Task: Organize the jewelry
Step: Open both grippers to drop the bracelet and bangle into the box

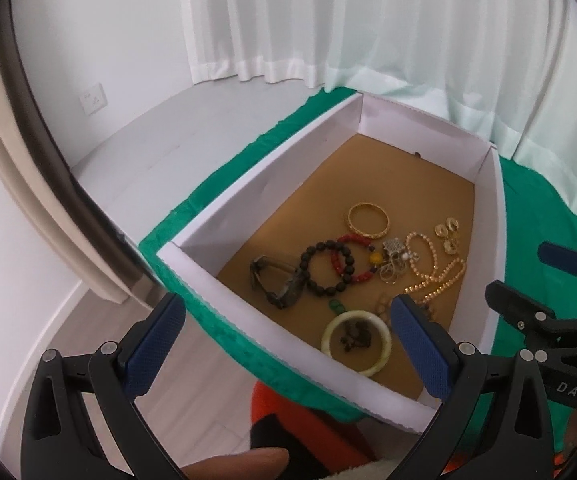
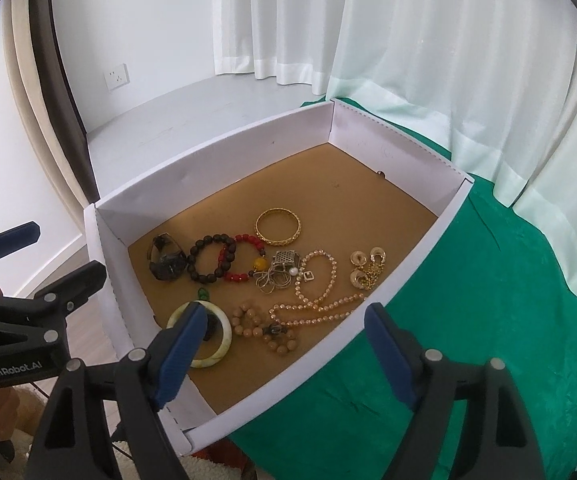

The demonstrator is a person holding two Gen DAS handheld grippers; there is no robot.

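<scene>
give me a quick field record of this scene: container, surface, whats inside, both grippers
container: white cardboard box with brown floor
surface: green cloth
contents: gold bangle, pale jade bangle, dark wooden bead bracelet, red bead bracelet, black wristwatch, peach bead necklace, gold earrings
left gripper: open, empty
right gripper: open, empty, above the box's near end

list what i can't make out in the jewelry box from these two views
- Left wrist view: the tan bead bracelet is mostly hidden behind the left gripper's blue fingers.
- Right wrist view: one of the right gripper's fingers covers part of the pale jade bangle.
- Both views: the small dark speck by the box's far wall is too small to identify.
</scene>
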